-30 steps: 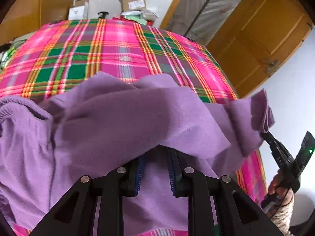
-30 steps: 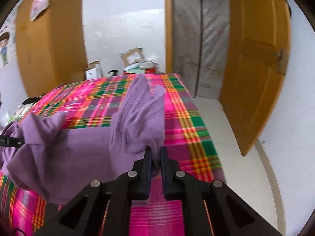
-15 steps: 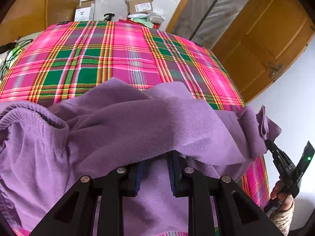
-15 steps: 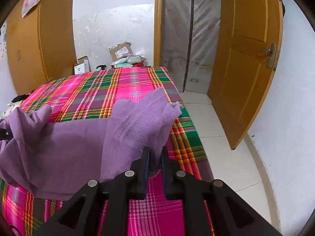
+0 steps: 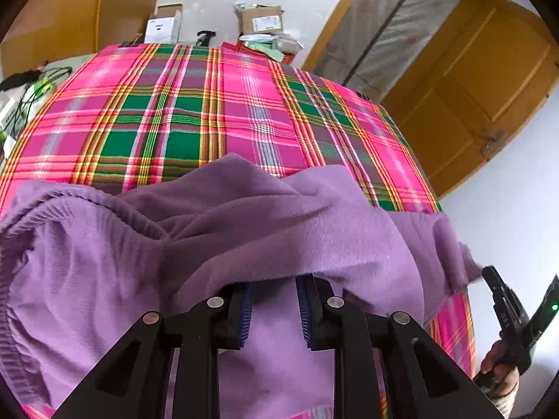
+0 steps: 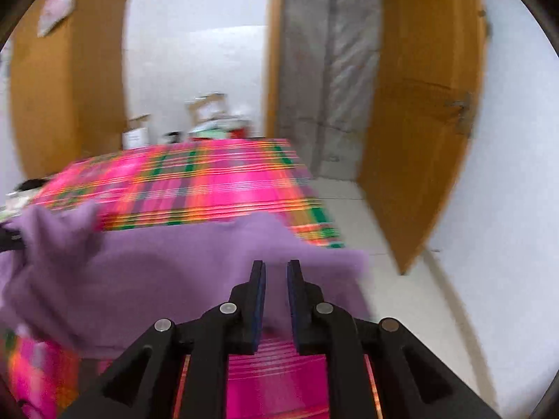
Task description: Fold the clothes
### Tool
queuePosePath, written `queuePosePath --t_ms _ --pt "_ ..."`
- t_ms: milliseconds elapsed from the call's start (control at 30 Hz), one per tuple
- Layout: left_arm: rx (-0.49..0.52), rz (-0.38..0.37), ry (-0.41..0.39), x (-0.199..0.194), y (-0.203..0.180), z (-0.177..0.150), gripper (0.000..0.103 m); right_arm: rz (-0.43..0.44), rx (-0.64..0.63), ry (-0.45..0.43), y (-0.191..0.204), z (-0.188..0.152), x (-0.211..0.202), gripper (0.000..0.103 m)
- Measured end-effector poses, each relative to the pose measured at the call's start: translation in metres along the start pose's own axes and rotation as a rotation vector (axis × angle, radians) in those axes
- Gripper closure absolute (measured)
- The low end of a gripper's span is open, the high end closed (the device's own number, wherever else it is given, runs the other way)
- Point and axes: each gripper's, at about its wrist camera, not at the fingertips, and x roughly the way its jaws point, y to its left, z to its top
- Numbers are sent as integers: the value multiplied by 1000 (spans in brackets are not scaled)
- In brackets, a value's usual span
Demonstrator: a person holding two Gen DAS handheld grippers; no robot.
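Observation:
A purple fleece garment point(image 5: 244, 230) lies bunched on the near part of a bed with a pink and green plaid cover point(image 5: 209, 115). My left gripper point(image 5: 274, 309) stands a little open, with purple cloth draped over its fingertips and between the jaws. In the right wrist view the garment point(image 6: 167, 276) lies flatter across the bed's near edge. My right gripper point(image 6: 276, 279) has its jaws slightly apart just above the cloth, and nothing is pinched between them. The right gripper also shows at the far right of the left wrist view point(image 5: 489, 276), touching the garment's corner.
Cardboard boxes point(image 5: 260, 21) and clutter stand beyond the bed's far end. A wooden door point(image 6: 419, 132) stands open at the right over a tiled floor point(image 6: 401, 296). Cables point(image 5: 31, 83) lie left of the bed.
Both grippers have opened a little and let the cloth go. The raised right corner has dropped flat onto the bed. The right wrist view is blurred with motion.

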Motion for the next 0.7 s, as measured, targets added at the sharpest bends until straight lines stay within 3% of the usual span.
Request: queuePosePath --t_ms 200,367,567,700 --pt "5 1 -25 -28 25 -6 80 230 -65 46 49 2 7 84" --pt "-6 92 -60 -53 56 -4 74 365 -98 74 81 5 7 82" --pt "14 192 -96 -67 83 11 73 446 -172 75 107 8 0 76" --pt "150 261 -84 -60 83 20 69 452 -218 93 121 7 1 74"
